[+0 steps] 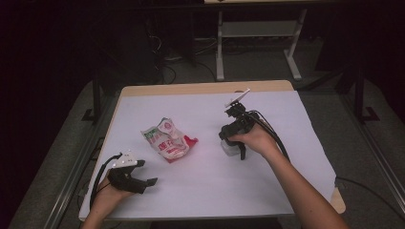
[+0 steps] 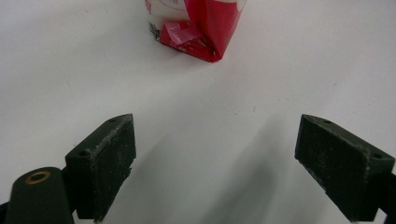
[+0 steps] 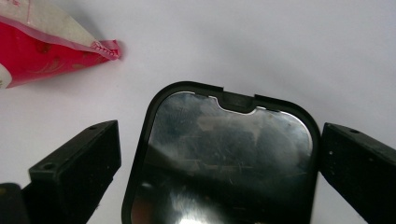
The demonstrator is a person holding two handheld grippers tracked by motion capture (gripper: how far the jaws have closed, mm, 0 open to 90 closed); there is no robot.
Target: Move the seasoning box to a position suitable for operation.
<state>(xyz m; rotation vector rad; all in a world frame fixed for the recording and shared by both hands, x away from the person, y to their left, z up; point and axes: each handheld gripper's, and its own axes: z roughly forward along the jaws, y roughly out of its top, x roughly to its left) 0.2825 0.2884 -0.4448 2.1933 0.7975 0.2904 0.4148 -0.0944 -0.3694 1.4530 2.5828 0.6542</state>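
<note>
My right gripper (image 3: 219,158) straddles the glossy black-rimmed case (image 3: 224,154), not yet clamped, so it may slip sideways towards the surface's right edge; left gripper (image 2: 229,163) gapes empty.

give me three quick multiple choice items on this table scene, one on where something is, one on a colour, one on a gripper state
1. Where does the snack bag lie on the table?
A. between the two hand-held grippers
B. at the far right edge
C. under the left hand

2. What colour is the bag's lower corner in the left gripper view?
A. blue
B. red
C. green

3. How does the left hand-held gripper stand?
A. shut on the bag
B. open over bare table
C. shut on a lid

Answers:
1 A, the high view shows it between the left one and the right hand-held gripper.
2 B, the corner is red.
3 B, its jaws stand wide apart with nothing between them.
</note>
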